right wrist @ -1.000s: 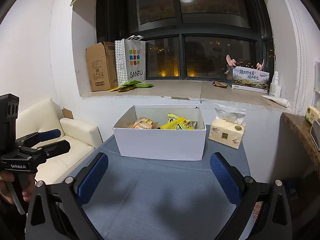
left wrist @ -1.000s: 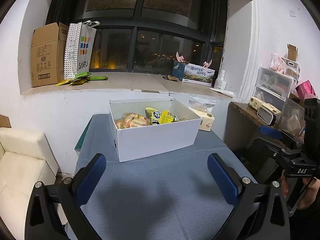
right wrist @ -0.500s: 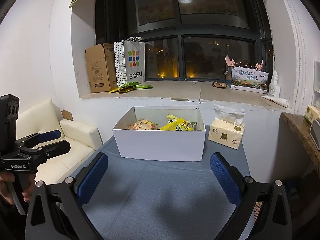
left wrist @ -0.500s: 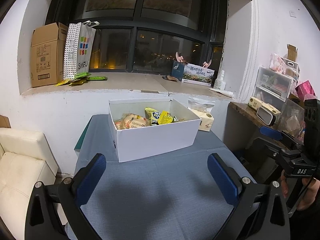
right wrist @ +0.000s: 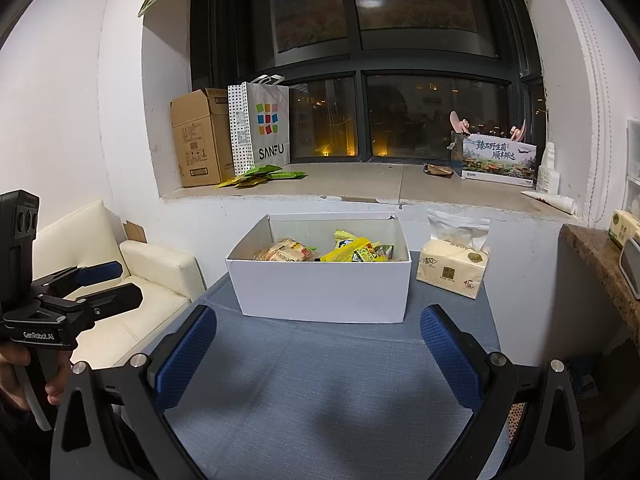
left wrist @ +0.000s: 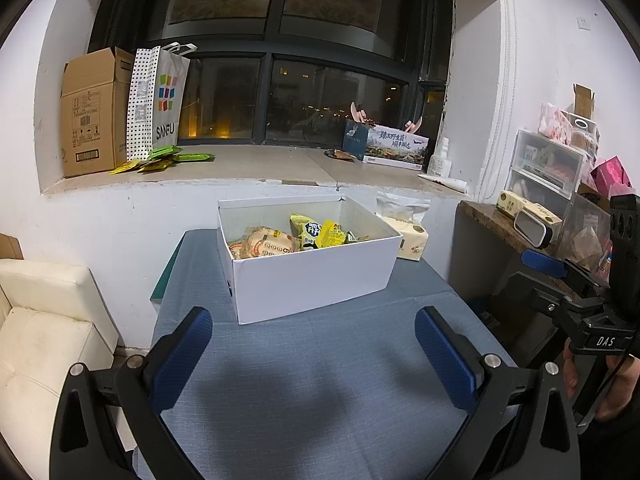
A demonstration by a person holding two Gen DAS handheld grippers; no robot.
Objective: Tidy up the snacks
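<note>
Nothing moved | bag (right wrist: 267,136) reads SANFU | grippers: GenRobot.AI, DAS

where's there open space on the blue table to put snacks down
Bare blue table lies between the white box and both open claws, left and right. A narrow strip runs left of the box. Beside the tissue pack it is tight; the box itself is crowded.

An open white box (left wrist: 312,276) sits on the blue desk (left wrist: 320,380), holding assorted yellow and green snack packets (left wrist: 316,234).
</note>
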